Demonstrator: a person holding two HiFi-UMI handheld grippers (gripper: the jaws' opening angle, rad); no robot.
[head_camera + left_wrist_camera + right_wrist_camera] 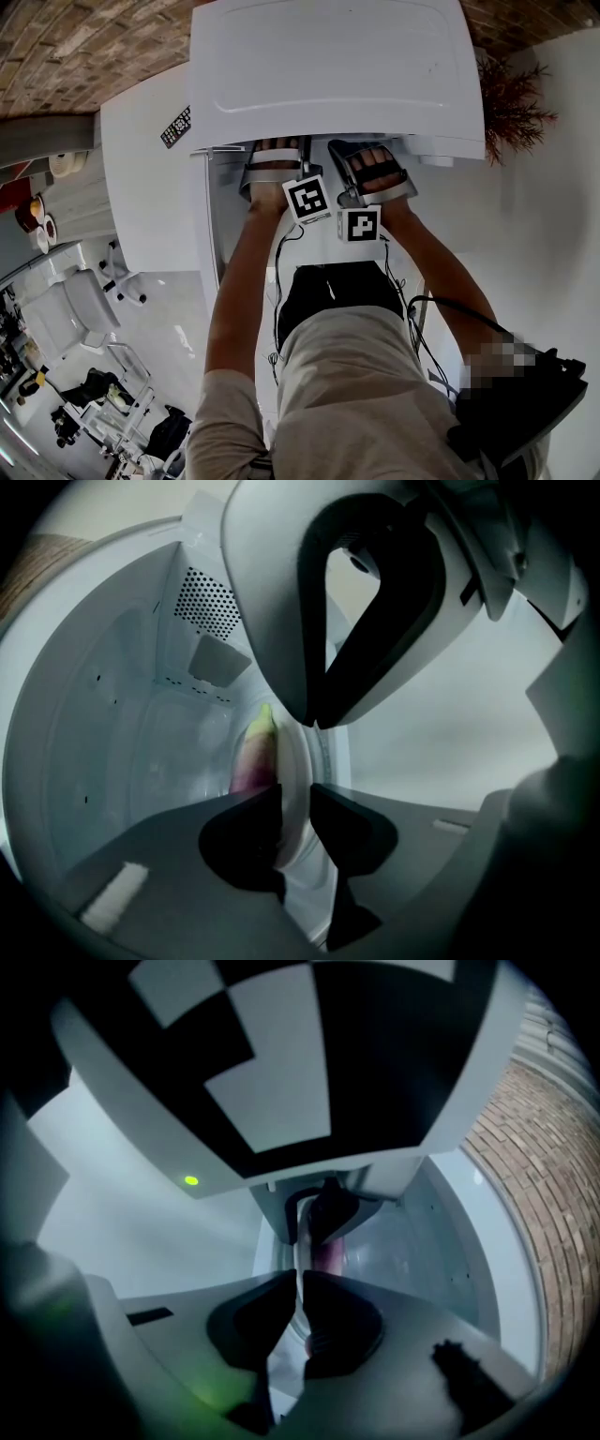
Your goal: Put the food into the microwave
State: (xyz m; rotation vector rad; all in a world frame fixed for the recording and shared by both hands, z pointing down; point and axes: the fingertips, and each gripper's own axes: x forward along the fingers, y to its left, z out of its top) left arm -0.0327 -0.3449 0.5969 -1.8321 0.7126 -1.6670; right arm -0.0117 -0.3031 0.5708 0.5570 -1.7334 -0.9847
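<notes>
- While both of my hands reach into the open front of the white microwave (pixel 328 66), the head view shows only the backs of the two tools and their marker cubes (pixel 307 198); the tips are hidden under the oven's top.
- My left gripper (pixel 295 827) has its jaws spread a little; the white rim of the plate (pixel 302 761) runs edge-on through the gap, and I see no pad pressing on it.
- My right gripper (pixel 298 1307) has its jaws pressed almost together, pinching the same thin white rim between them.
- My load, the food (pixel 255 757), is a purple-pink piece with a green tip; it lies against the plate's face, inside the cavity, on the side toward the perforated vent holes (pixel 208 602) in the cavity wall.
- I cannot tell whether the plate rests on the oven floor or hangs in the grip.
- Off to the side, a remote control (pixel 175 127) lies on the white table (pixel 141 187) beside the oven; a brick wall (pixel 534 1166) stands behind.
</notes>
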